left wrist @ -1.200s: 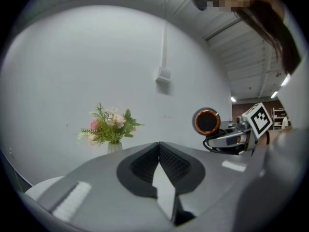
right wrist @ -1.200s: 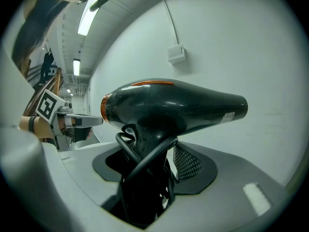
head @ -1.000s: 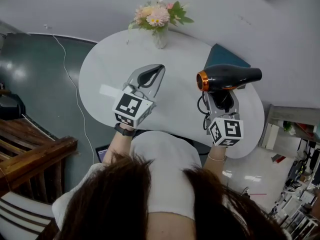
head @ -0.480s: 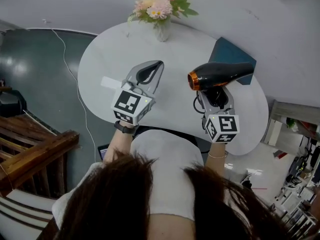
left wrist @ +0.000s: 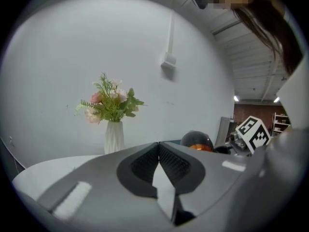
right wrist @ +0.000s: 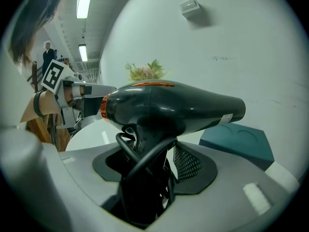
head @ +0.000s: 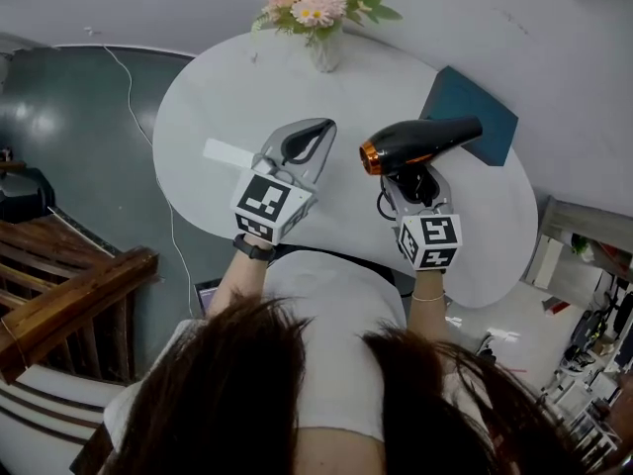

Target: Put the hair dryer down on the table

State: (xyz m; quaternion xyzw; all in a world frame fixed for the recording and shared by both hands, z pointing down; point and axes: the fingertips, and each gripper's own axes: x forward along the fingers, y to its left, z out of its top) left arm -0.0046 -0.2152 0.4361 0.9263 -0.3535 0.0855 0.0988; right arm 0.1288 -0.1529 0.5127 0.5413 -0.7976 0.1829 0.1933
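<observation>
A black hair dryer [head: 425, 139] with an orange ring at its back end hangs level above the white oval table [head: 223, 92]. Its nozzle points right. My right gripper [head: 413, 178] is shut on its handle from below, and the coiled black cord hangs between the jaws. In the right gripper view the hair dryer [right wrist: 178, 108] fills the middle, with the handle and cord hiding the right gripper [right wrist: 149, 163] pads. My left gripper [head: 312, 139] hovers just left of the dryer, shut and empty. In the left gripper view, the left gripper [left wrist: 158, 149] has its tips meeting.
A white vase of pink flowers [head: 324, 8] stands at the table's far edge. A teal box [head: 473, 117] lies at the far right, beyond the dryer's nozzle. A white strip [head: 229, 153] lies on the table left of the left gripper. A wooden railing [head: 69, 305] sits lower left.
The right gripper has carried the hair dryer leftwards, closer to the left gripper, with the same grip on the handle. The left gripper has stayed shut and shifted only slightly.
</observation>
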